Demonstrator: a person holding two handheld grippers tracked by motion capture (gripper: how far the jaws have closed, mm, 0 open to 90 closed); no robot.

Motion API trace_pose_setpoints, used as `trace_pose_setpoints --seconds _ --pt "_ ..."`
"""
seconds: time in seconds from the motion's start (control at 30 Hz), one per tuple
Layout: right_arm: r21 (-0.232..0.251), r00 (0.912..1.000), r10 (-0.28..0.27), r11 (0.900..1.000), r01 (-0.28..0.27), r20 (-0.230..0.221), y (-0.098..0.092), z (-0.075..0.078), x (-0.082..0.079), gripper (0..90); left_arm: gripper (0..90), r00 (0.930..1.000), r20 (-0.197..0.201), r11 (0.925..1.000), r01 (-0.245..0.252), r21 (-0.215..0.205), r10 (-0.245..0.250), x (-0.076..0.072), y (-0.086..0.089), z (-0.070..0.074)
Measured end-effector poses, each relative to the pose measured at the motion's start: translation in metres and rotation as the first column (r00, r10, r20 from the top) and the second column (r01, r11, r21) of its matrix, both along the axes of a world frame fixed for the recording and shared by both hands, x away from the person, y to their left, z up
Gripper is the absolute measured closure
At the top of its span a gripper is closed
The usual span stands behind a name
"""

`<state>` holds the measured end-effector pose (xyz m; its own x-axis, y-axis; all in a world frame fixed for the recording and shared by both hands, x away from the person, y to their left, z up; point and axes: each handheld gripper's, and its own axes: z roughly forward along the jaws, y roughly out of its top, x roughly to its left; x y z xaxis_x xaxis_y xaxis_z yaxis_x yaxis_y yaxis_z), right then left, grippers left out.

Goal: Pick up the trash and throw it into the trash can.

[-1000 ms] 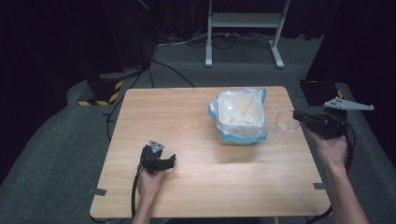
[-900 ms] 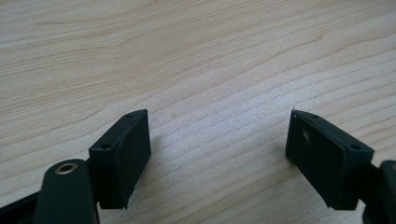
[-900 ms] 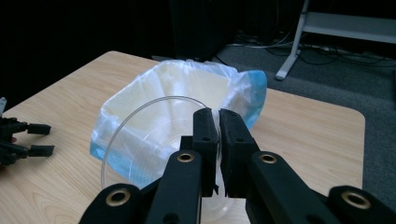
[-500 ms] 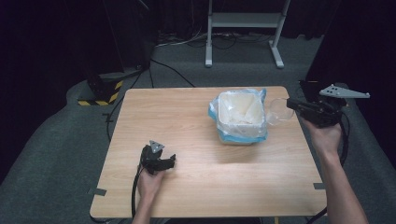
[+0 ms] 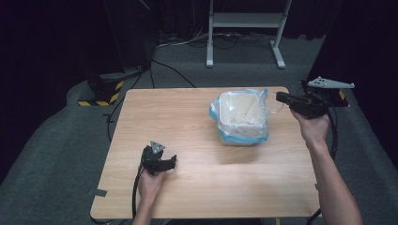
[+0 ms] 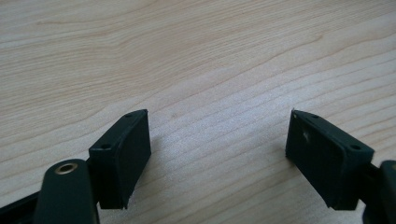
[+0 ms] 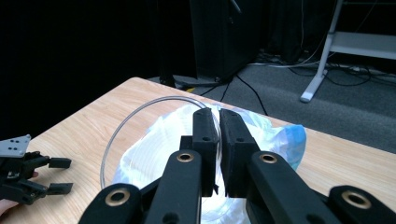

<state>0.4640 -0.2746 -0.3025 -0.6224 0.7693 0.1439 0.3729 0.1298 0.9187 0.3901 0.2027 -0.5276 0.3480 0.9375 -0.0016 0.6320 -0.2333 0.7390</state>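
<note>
On the wooden table (image 5: 197, 140), the right gripper (image 5: 286, 99) pinches a clear bowl (image 7: 140, 140) over the far-right bagged bin (image 5: 241, 117), not yet released, while the left gripper (image 5: 170, 161) rests near-left, jaws spread.

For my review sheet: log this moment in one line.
right tongs: shut on clear cup, over lined bin | left tongs: open, on table
</note>
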Motion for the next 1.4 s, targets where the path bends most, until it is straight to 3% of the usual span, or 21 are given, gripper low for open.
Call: trace_pose_setpoints --seconds 0.23,0.47,0.93,1.4 --pt "0.005 0.9997 0.006 1.000 -0.006 -0.022 0.012 -0.007 0.014 85.4 21.8 1.0000 0.000 1.0000 0.000 0.000 0.000 0.000 0.000 0.000" --pt "-0.003 0.9979 -0.008 1.000 0.008 -0.064 0.028 -0.033 0.031 85.3 21.9 1.0000 0.000 1.0000 0.000 0.001 0.000 0.000 0.000 0.000" --pt "-0.027 0.9961 -0.027 0.999 0.025 -0.085 0.037 -0.054 0.041 85.1 21.9 1.0000 0.000 1.0000 0.000 0.000 0.000 0.000 0.000 0.000" --pt "-0.047 0.9960 -0.023 0.999 0.019 -0.087 0.050 -0.064 0.048 84.6 21.9 1.0000 0.000 1.0000 0.000 0.001 0.000 0.000 0.000 0.000"
